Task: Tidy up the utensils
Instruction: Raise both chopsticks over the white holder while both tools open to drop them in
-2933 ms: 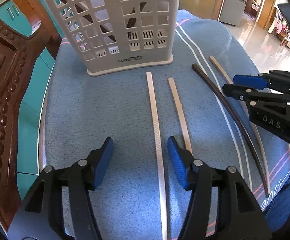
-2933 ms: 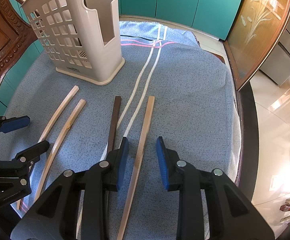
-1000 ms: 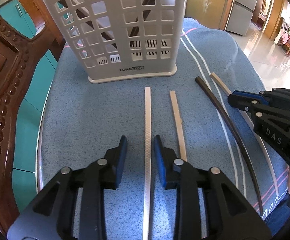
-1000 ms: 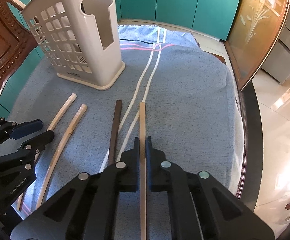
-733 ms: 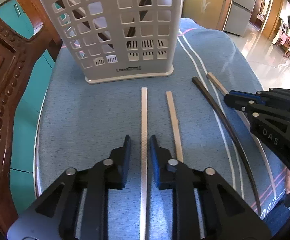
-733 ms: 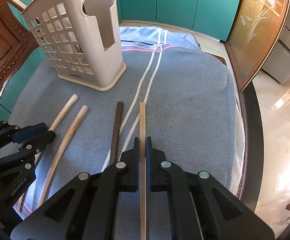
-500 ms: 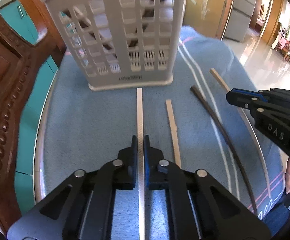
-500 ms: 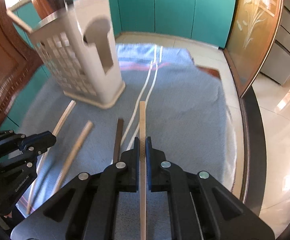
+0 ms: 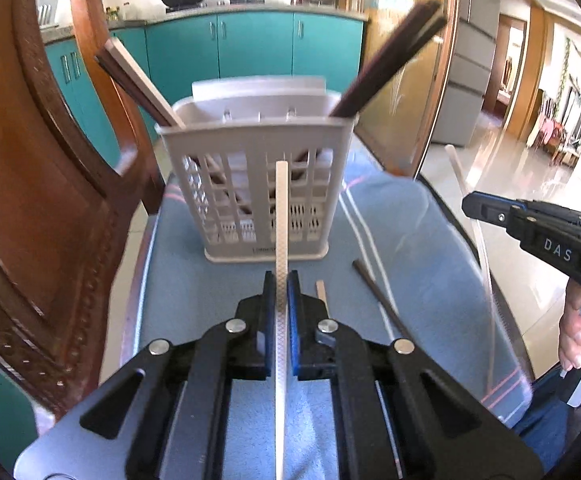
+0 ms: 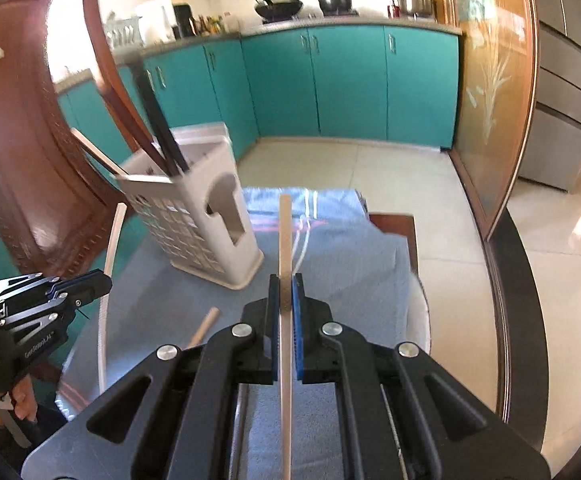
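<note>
My left gripper (image 9: 281,292) is shut on a white textured chopstick (image 9: 281,216) and holds it lifted, pointing at the white slotted utensil basket (image 9: 250,184). My right gripper (image 10: 286,296) is shut on a pale wooden chopstick (image 10: 285,240), also lifted above the blue cloth (image 10: 346,264). The basket (image 10: 194,216) holds several dark and light chopsticks that lean out of its top. A pale chopstick (image 9: 321,298) and a dark chopstick (image 9: 374,296) lie on the cloth (image 9: 194,300). The right gripper shows at the right in the left wrist view (image 9: 490,210).
A carved wooden chair back (image 9: 38,208) stands close on the left of the basket. Teal cabinets (image 10: 350,80) line the far wall. The cloth's edge drops to a tiled floor (image 10: 470,280) on the right. The left gripper (image 10: 86,284) appears at lower left in the right wrist view.
Both grippers shut on their chopsticks, then lifted them off the cloth and tilted upward. The views now look across at the basket's rim and the kitchen.
</note>
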